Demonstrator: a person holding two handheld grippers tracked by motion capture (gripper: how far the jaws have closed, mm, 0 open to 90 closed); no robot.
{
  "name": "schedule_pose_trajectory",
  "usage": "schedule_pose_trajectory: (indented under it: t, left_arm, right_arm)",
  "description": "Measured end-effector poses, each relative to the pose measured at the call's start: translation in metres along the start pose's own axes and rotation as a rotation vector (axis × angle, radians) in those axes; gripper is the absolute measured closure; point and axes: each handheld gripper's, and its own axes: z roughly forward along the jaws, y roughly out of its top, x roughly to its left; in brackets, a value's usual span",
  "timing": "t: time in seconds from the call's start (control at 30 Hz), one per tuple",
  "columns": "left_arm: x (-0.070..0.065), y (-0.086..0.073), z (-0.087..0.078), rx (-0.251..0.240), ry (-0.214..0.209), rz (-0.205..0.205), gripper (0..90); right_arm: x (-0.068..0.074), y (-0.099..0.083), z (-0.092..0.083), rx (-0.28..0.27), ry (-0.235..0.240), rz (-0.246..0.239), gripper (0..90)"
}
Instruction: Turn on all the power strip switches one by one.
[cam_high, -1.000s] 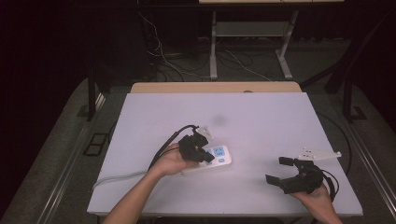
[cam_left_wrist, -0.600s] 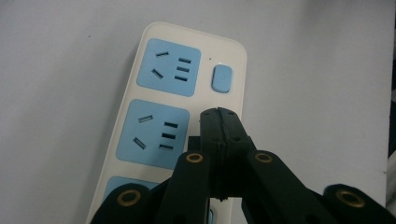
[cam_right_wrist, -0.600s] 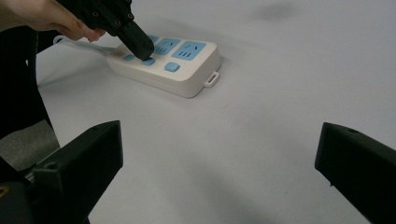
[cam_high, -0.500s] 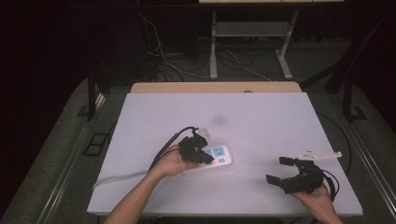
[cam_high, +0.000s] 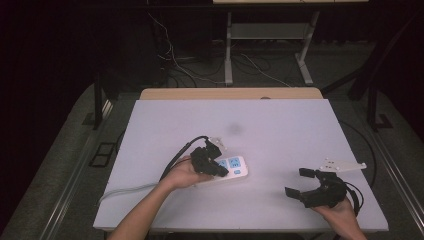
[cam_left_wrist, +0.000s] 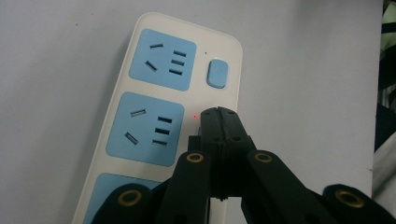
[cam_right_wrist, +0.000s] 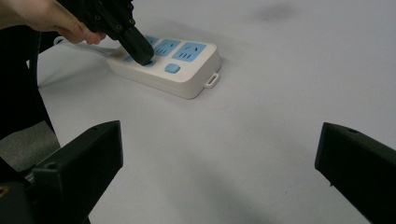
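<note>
High view: white power strip (cam_high: 226, 170) lying flat on the pale counter (cam_high: 280, 130), left of centre and toward the near edge, its grey cord (cam_high: 125, 191) trailing off to the left. Left claw (cam_high: 214, 167) held down over the strip, jaws clenched together, nothing grasped between them, tip on the strip's top face. Right claw (cam_high: 300, 182) well apart near the right front corner, jaws spread wide and released, nothing between them; white bracket (cam_high: 344, 165) lying just behind it. Left gripper view: left claw (cam_left_wrist: 218, 114) pressed shut, both jaws meeting in one tip beside a small red light (cam_left_wrist: 194, 116) on the power strip (cam_left_wrist: 135, 98); blue switch (cam_left_wrist: 217, 73) just ahead of the tip, two blue sockets alongside, a third partly covered by the jaws. Right gripper view: right claw (cam_right_wrist: 219, 163) with jaws far apart at either lower corner, bare counter (cam_right_wrist: 280, 74) between them; farther off, power strip (cam_right_wrist: 187, 81) near the upper left with the left claw (cam_right_wrist: 142, 53) touching down on its top, next to a blue switch (cam_right_wrist: 172, 68).
</note>
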Motion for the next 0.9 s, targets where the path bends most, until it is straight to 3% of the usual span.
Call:
schedule_pose_trajectory:
  t: [0.43,0.67,0.9]
  left_arm:
    - [0.0062,-0.0005,0.0011,0.003,-0.028,-0.028,90.0]
    - [0.0028,-0.0008,0.0006,0.000,-0.007,-0.007,90.0]
    - [0.0017,-0.0039,0.0001,-0.025,0.000,-0.014,89.8]
  right_arm:
    - [0.0015,0.0003,0.0005,-0.001,0.002,-0.003,1.0]
    - [0.0010,0.0002,0.0007,0.001,0.002,0.000,1.0]
    - [0.0006,0.0003,0.0005,-0.001,0.002,-0.001,1.0]
